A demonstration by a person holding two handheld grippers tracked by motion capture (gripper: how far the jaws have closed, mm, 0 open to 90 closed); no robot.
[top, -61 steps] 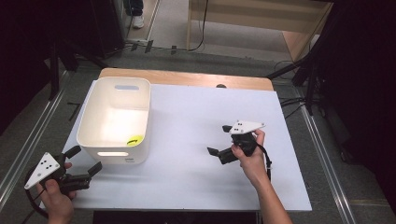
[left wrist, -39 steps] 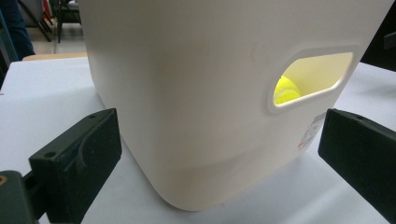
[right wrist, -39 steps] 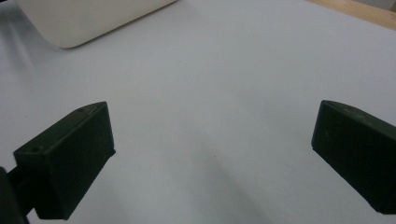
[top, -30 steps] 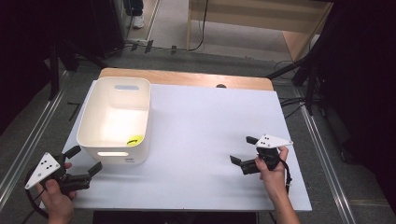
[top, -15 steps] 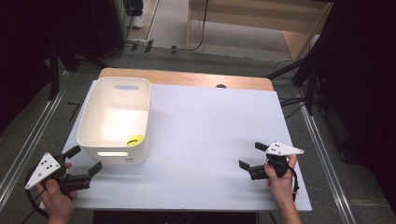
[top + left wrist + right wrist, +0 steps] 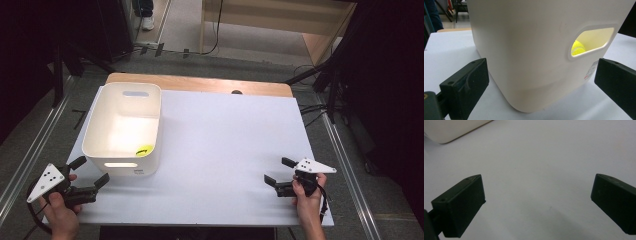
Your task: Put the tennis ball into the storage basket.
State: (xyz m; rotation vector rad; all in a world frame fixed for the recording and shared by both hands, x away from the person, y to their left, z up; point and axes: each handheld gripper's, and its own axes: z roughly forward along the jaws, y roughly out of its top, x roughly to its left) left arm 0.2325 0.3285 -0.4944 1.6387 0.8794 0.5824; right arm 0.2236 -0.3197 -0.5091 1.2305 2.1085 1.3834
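**Ball in the tub, both tools empty**

The yellow ball lies inside the white tub (near corner) on the counter. The left tool, jaws apart, faces the tub; the right tool, jaws apart, holds nothing.

A big white desk stands in the middle of a dim room. A strip of light brown wood runs along its far edge. The floor around it is grey. Two shiny metal rails lie on the floor, one on each side of the desk. Black cables trail over the floor behind it. Farther back stands a piece of light wooden furniture. Dark black stands rise at the sides, and the corners of the room are almost black. The light falls brightest on the desk.
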